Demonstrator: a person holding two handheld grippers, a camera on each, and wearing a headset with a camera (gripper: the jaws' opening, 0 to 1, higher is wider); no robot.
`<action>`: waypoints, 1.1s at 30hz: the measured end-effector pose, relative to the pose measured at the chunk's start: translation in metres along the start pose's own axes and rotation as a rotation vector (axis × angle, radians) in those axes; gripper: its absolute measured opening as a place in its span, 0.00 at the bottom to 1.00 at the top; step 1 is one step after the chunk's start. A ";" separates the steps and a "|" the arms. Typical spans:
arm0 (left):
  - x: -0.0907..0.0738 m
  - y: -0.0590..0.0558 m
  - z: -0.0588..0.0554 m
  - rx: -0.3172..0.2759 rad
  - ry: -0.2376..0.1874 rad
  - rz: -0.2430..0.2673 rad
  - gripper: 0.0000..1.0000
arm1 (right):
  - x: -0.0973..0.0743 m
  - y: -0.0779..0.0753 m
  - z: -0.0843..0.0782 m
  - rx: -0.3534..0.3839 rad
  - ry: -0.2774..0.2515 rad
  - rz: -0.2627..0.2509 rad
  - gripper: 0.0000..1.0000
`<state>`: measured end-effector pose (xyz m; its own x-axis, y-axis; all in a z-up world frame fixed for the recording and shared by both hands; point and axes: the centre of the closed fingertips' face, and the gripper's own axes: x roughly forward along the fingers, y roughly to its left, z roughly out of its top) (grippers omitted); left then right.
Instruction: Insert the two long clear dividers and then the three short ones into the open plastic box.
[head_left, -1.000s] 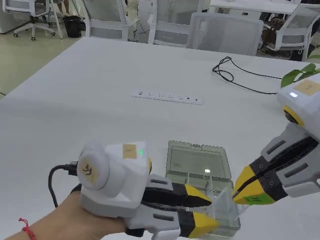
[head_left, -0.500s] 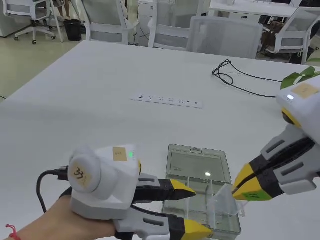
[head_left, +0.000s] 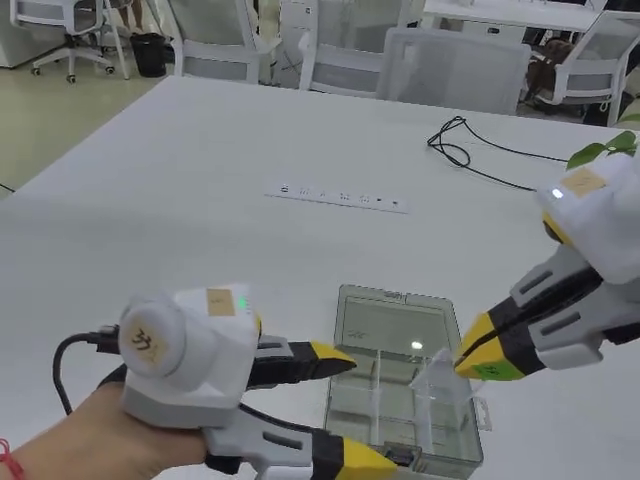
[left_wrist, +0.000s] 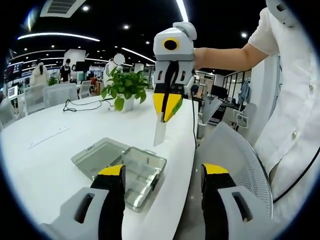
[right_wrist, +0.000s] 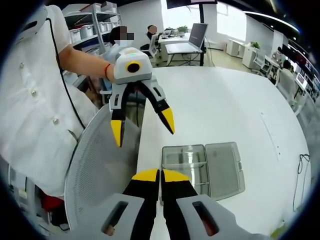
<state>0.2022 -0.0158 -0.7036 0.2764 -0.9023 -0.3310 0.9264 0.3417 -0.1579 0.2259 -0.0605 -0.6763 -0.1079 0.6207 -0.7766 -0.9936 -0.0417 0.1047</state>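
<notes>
The open clear plastic box (head_left: 372, 408) lies on the white table (head_left: 200, 200), its lid (head_left: 390, 325) folded back flat. Clear dividers stand inside it. My right gripper (head_left: 472, 362) hovers over the box's right part, shut on a small clear divider (head_left: 440, 375) that hangs below its tips. From the left gripper view, that divider (left_wrist: 159, 132) hangs above the box (left_wrist: 142, 172). My left gripper (head_left: 350, 410) is open at the box's left side, with nothing between its jaws. In the right gripper view, the left gripper (right_wrist: 142, 122) is spread wide above the box (right_wrist: 182, 167).
A white power strip (head_left: 340, 196) lies mid-table, and a black cable (head_left: 470, 150) loops at the far right. Plant leaves (head_left: 600, 152) reach in at the right edge. Office chairs (head_left: 450, 65) line the far side. The table's near edge is close to the box.
My left gripper has drawn back to the left of the divider and spread its jaws wider. The right gripper keeps hold of the divider over the box's right part.
</notes>
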 end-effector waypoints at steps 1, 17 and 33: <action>0.000 0.001 -0.001 0.003 0.003 0.003 0.62 | 0.001 -0.002 0.000 0.002 0.000 -0.005 0.03; -0.006 0.018 -0.020 -0.011 0.041 0.044 0.86 | 0.032 -0.036 -0.014 0.025 0.011 -0.068 0.03; -0.004 0.021 -0.026 -0.038 0.050 0.049 1.00 | 0.052 -0.053 -0.038 0.043 0.025 -0.068 0.03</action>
<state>0.2140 0.0019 -0.7297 0.3074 -0.8700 -0.3854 0.9014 0.3960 -0.1749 0.2721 -0.0554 -0.7462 -0.0413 0.6015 -0.7978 -0.9964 0.0340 0.0772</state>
